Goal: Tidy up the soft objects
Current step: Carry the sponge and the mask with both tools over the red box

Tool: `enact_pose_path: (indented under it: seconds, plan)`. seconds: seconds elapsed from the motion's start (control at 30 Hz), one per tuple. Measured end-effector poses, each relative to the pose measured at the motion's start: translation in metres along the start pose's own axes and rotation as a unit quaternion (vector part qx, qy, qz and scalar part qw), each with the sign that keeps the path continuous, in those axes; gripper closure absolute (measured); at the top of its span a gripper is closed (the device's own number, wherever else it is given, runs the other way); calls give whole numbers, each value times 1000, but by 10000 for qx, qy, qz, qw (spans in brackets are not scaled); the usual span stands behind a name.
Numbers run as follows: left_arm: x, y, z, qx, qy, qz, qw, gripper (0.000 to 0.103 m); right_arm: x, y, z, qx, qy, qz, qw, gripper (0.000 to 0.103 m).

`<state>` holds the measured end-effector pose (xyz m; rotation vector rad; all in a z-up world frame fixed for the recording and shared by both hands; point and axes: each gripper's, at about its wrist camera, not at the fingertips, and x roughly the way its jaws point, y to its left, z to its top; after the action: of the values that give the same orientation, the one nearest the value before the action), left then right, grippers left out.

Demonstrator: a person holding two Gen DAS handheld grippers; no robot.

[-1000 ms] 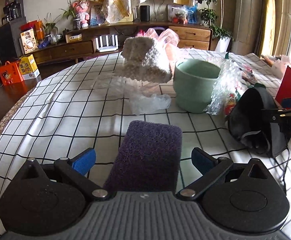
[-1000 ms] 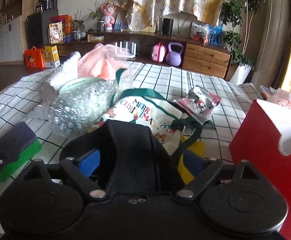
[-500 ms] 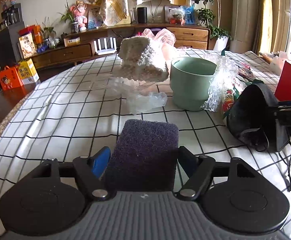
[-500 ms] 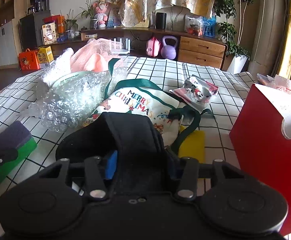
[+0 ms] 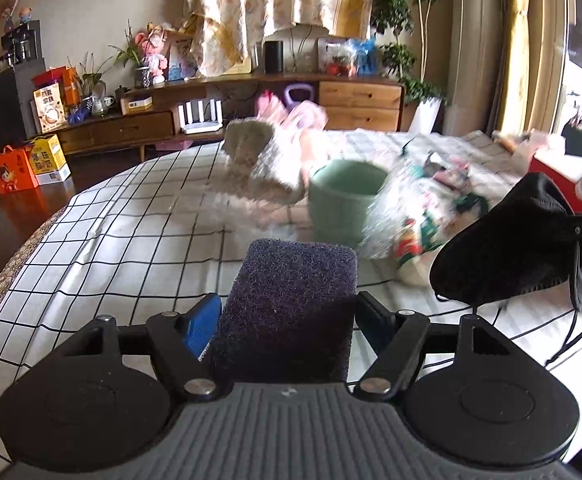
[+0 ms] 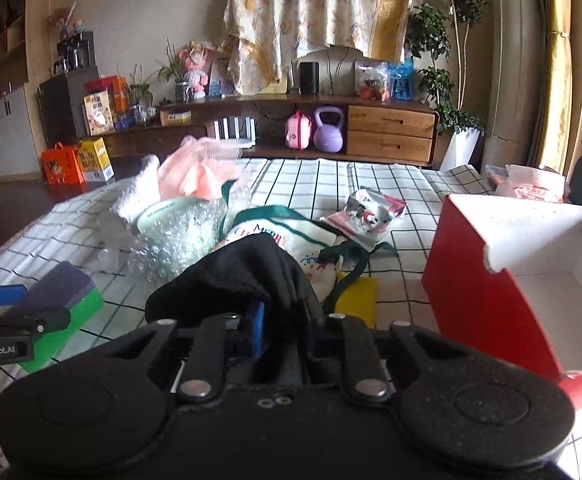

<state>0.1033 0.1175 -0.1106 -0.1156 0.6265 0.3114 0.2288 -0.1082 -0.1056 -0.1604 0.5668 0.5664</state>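
Note:
My left gripper (image 5: 287, 322) is shut on a purple-topped scouring sponge (image 5: 291, 296) with a green underside, held above the checked tablecloth; it also shows in the right wrist view (image 6: 59, 292). My right gripper (image 6: 281, 320) is shut on a black cloth mask (image 6: 247, 272), lifted off the table; the mask also shows in the left wrist view (image 5: 507, 248). A white knitted cloth (image 5: 259, 160), a pink mesh puff (image 6: 195, 168), bubble wrap (image 6: 179, 240) and a Christmas cloth bag (image 6: 291, 240) lie in the middle.
A green cup (image 5: 343, 200) stands among the soft things. An open red box (image 6: 511, 280) stands at the right. A yellow sponge (image 6: 357, 300) and a snack packet (image 6: 371, 212) lie on the checked table (image 5: 131, 248). A sideboard (image 6: 371, 132) runs along the far wall.
Both grippers have closed, the left on the sponge and the right on the black mask, and both have lifted their objects off the table. The view is blurred from motion.

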Motion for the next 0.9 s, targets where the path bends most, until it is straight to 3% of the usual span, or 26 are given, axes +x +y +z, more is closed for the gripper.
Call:
enact_pose_path:
  seconds: [0.47, 0.9]
  plan:
    - [-56, -60, 48, 246, -252, -717, 9968, 30, -88, -49, 27, 518, -263, 74, 9983, 85]
    - [-58, -153, 103, 768, -420, -1510, 9846, 30, -126, -123, 51, 849, -778, -502, 9921, 85]
